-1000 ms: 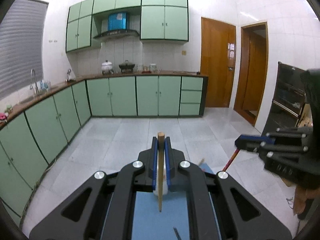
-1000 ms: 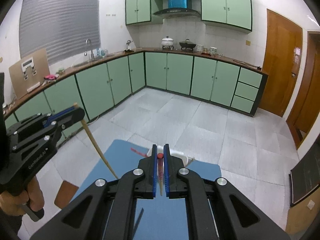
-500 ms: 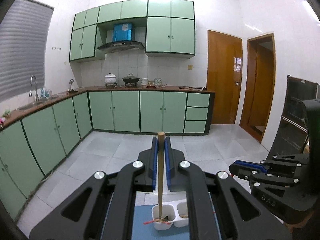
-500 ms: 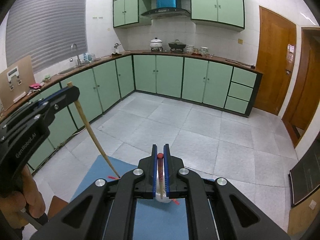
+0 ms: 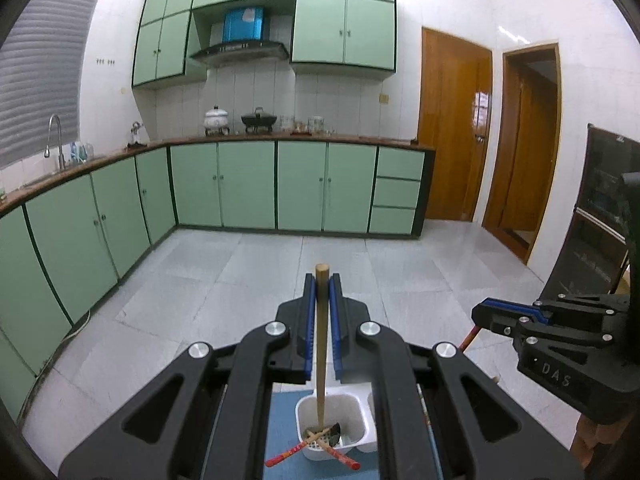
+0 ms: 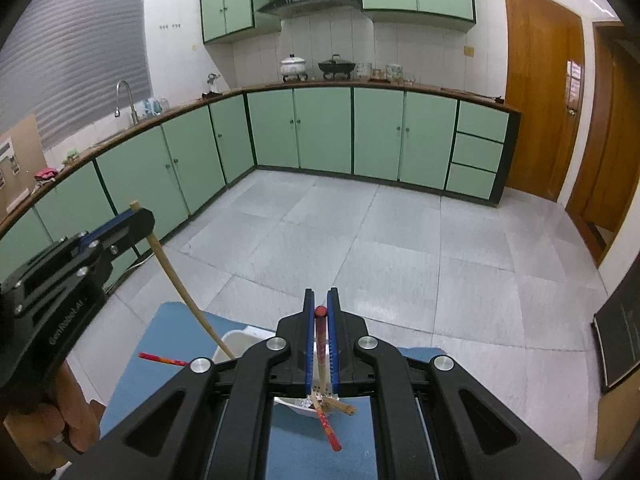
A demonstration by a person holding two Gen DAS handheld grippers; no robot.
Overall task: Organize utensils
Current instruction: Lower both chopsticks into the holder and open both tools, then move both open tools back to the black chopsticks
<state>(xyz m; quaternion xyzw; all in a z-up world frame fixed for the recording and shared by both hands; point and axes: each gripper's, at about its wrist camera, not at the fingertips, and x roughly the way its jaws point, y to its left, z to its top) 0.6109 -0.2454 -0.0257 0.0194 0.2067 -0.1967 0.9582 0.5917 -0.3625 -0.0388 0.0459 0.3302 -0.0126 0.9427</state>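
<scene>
Here, above a blue mat (image 6: 160, 344) in a green-cabinet (image 5: 248, 184) kitchen, each gripper clamps one chopstick.

**Colour check at the mat**

Blue mat (image 5: 286, 412), white holder (image 5: 332, 424), red patterned chopsticks (image 5: 286, 453) crossing in it. Plain tan wood for the left gripper's (image 5: 322, 280) chopstick (image 5: 321, 344); black frames, blue pads (image 6: 307, 340). Far off, mint-green cabinets (image 5: 248, 184), orange-brown doors (image 5: 452, 128)
</scene>
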